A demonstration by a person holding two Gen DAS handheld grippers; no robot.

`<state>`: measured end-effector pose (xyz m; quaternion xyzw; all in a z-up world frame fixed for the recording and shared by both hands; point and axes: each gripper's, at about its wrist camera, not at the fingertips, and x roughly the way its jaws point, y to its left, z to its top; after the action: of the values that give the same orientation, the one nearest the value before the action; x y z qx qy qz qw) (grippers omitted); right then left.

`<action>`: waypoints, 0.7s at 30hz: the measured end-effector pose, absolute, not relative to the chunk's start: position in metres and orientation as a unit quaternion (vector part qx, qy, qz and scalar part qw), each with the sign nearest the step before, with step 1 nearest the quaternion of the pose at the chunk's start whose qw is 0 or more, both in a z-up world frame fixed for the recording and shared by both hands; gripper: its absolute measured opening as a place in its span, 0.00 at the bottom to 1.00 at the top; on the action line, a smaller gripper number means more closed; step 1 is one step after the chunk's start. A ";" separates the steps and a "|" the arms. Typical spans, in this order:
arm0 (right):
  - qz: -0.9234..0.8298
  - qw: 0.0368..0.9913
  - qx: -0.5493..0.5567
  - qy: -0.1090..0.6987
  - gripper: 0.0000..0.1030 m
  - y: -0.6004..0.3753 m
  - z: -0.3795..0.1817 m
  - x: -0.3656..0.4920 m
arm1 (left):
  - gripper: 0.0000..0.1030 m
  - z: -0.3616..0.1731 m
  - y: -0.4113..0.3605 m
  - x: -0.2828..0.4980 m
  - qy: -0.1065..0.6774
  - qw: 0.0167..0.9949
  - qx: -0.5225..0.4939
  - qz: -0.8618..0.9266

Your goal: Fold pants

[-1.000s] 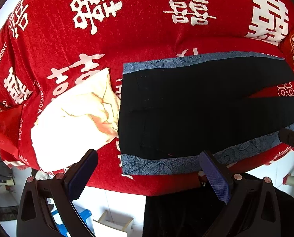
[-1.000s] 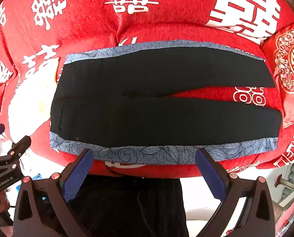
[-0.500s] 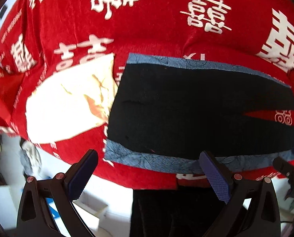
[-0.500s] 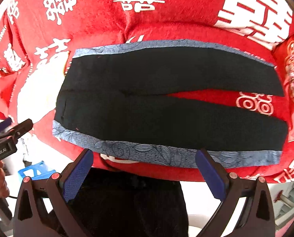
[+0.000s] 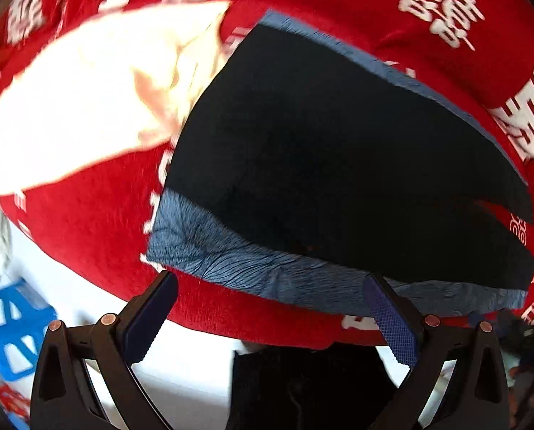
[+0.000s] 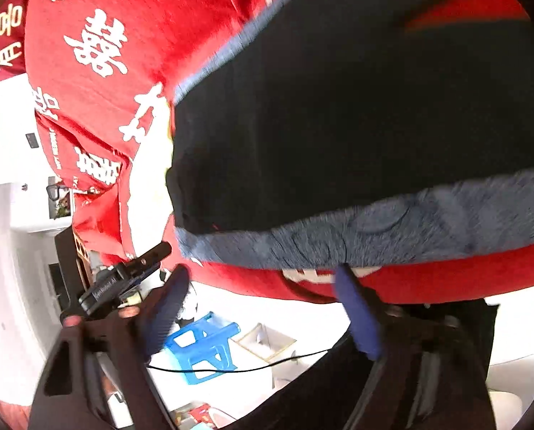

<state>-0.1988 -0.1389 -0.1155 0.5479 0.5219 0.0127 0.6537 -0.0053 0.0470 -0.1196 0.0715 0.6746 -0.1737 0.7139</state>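
Note:
Black pants [image 5: 338,165] with a blue patterned side stripe [image 5: 231,258] lie flat on a red bedcover [image 5: 87,222]. My left gripper [image 5: 270,283] hangs open just over the near stripe, close to the waist corner, with nothing pinched between its blue pads. In the right wrist view the same pants [image 6: 338,125] fill the upper right, and the stripe [image 6: 374,229] runs along their near edge. My right gripper [image 6: 261,272] sits at the bed's edge right below that stripe. Its jaws are closing, and no cloth is pressed between them.
A cream cloth [image 5: 87,100] lies on the cover left of the waistband. Below the bed's edge on the white floor are a blue plastic stool [image 6: 206,344], a small cardboard box [image 6: 267,340] and a black cable [image 6: 231,369]. A person's dark clothing [image 5: 303,387] is right below the grippers.
Both grippers have dropped toward the near edge of the pants, which now look much larger. The right view has tilted and its jaws stand narrower. The pants have not moved.

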 end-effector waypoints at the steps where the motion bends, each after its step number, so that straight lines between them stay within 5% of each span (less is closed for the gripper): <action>1: 0.017 0.648 0.553 0.523 0.77 -0.132 -0.126 -0.202 | 1.00 -0.128 0.054 -0.006 0.678 0.711 0.063 -0.172; 13: 0.034 0.629 0.633 0.450 0.76 -0.134 -0.201 -0.237 | 1.00 -0.188 0.088 -0.008 0.690 0.696 -0.051 -0.192; 21: 0.053 0.631 0.667 0.392 0.76 -0.139 -0.210 -0.244 | 1.00 -0.192 0.062 -0.009 0.678 0.704 -0.036 -0.208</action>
<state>-0.2445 -0.1389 -0.2099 0.6675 0.3922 0.0527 0.6307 -0.0095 0.0620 -0.1920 -0.0362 0.6784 -0.2081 0.7037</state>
